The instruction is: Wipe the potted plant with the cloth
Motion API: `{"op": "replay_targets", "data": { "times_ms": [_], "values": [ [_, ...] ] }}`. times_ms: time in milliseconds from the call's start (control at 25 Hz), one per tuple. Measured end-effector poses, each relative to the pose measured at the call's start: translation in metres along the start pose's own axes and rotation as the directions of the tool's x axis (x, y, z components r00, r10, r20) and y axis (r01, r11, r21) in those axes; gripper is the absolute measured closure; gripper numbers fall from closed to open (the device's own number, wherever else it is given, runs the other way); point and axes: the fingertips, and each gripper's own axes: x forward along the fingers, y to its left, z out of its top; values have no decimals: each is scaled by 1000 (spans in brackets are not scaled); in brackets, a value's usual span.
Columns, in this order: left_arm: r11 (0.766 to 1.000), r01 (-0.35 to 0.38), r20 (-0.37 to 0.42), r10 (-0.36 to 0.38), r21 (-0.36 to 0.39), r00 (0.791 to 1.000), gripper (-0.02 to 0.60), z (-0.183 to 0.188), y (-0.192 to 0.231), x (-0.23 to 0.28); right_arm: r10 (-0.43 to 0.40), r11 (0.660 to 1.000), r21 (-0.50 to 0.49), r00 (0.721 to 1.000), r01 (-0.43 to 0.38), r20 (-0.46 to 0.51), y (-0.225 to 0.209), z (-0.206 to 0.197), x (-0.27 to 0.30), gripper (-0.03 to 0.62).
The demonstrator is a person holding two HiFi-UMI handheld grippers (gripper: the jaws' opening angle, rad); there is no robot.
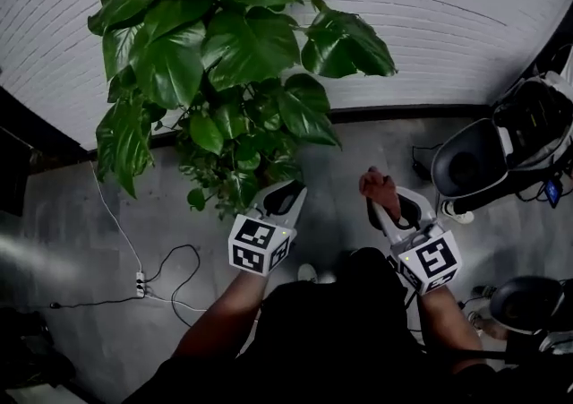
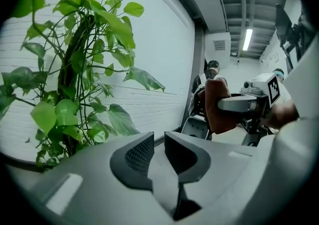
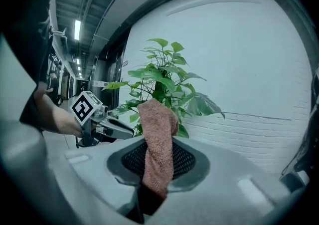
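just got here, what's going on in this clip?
A person stands facing the potted plant with a tool in each hand. The right tool is clamped on a reddish-brown cloth, held short of the leaves. The left tool is empty, jaws apart, close to the lower foliage. No wiping contact yet.

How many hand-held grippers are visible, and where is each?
2. The left hand-held gripper, open and empty, is beside the plant; the right hand-held gripper, to its right, holds the cloth.
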Motion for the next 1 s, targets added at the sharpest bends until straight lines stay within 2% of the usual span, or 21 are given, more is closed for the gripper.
{"op": "replay_targets", "data": {
  "times_ms": [120,240,440,560,760,1000],
  "values": [
    [999,-32,1,32,-32,999,491,-5,11,13,39,999,-7,999,-39,6,-12,5,22,525],
    [992,-98,34,101,-75,994,485,-17,27,32,90,995,-33,996,-90,5,-27,1,44,525],
    [966,-179,38,189,-184,981,479,-41,47,81,159,985,-62,987,-159,-12,-65,-9,79,526],
    [949,-225,25,236,-221,971,469,-47,54,111,213,974,-83,977,-213,-9,-88,-11,104,525],
    [900,-275,22,300,-338,954,456,-58,66,154,327,941,-83,944,-329,-36,-112,-27,142,526],
    [826,-260,66,336,-499,940,422,-68,73,189,443,886,-115,893,-449,-77,-118,-49,164,525]
  ]
}}
